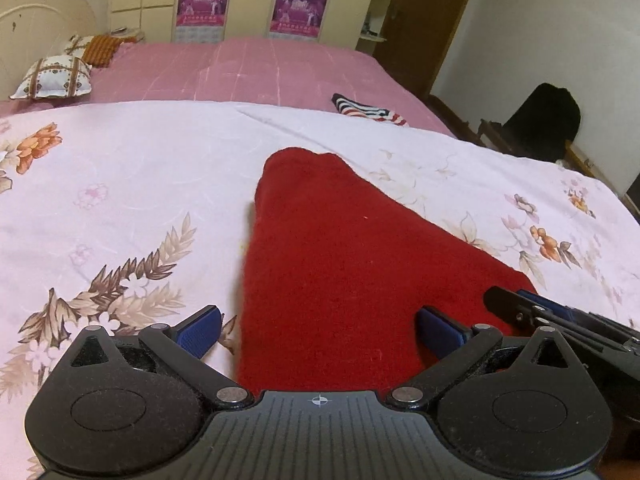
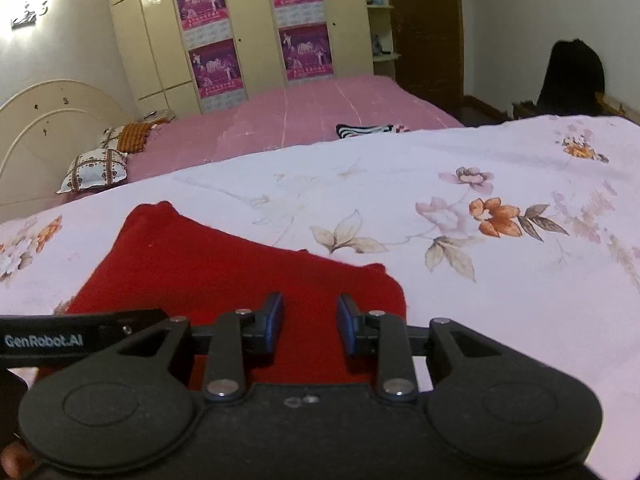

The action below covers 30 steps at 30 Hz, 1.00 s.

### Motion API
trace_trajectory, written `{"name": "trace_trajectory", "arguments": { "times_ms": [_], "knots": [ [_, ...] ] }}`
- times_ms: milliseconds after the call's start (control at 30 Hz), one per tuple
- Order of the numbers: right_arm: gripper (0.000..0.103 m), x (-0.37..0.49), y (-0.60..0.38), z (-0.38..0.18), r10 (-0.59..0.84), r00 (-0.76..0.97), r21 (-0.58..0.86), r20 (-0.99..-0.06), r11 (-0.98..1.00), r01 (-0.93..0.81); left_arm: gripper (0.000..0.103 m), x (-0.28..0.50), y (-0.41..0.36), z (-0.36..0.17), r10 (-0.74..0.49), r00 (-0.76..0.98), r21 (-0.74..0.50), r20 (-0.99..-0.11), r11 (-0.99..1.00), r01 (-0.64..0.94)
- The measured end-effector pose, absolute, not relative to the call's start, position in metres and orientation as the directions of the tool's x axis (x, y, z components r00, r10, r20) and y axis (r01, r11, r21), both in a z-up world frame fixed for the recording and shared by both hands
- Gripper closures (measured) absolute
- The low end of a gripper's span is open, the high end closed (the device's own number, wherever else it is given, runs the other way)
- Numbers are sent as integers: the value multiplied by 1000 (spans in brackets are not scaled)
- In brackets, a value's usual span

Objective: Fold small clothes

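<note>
Red knit cloth lies flat on the flowered sheet of the bed, its narrow end pointing away and its wide near edge under both tools. Judging from this, the step in hand is taking hold of that near edge to fold it over toward the far end; to do it well, each tool should slide low along the sheet, pinch only the red layer and not the sheet under it, and both should rise together so the fold stays straight. The left gripper is spread wide and holds nothing: its left finger sits over the sheet just beside the cloth's left edge, its right finger over the red fabric. The right gripper is partly parted, also holding nothing, with both fingers over the cloth near its right corner; whether they touch the fabric cannot be told. A striped garment lies well apart on the pink bedcover.
</note>
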State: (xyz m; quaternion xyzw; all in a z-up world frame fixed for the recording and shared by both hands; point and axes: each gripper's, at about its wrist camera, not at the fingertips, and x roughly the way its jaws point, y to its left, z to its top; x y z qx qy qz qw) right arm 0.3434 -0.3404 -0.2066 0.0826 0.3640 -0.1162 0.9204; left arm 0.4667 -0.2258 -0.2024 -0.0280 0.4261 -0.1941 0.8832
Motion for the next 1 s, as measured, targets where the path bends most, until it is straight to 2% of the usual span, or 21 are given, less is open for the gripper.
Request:
{"name": "trace_trajectory", "arguments": {
  "times_ms": [233, 600, 867, 1000],
  "knots": [
    [70, 342, -342, -204, -138, 718, 68, -682, 966, 250, 0, 460, -228, -194, -344, 568, -181, -748, 928, 325],
    [69, 291, -328, -161, -121, 751, 94, -649, 967, 237, 0, 423, -218, -172, -334, 573, -139, -748, 924, 357],
    [69, 280, -333, -188, -148, 687, 62, -711, 960, 271, 0, 412, -222, -186, -324, 582, -107, -746, 921, 376],
    [68, 279, -332, -191, -157, 687, 59, -709, 958, 280, 0, 411, -221, -182, -317, 573, -111, -755, 924, 366]
  ]
}}
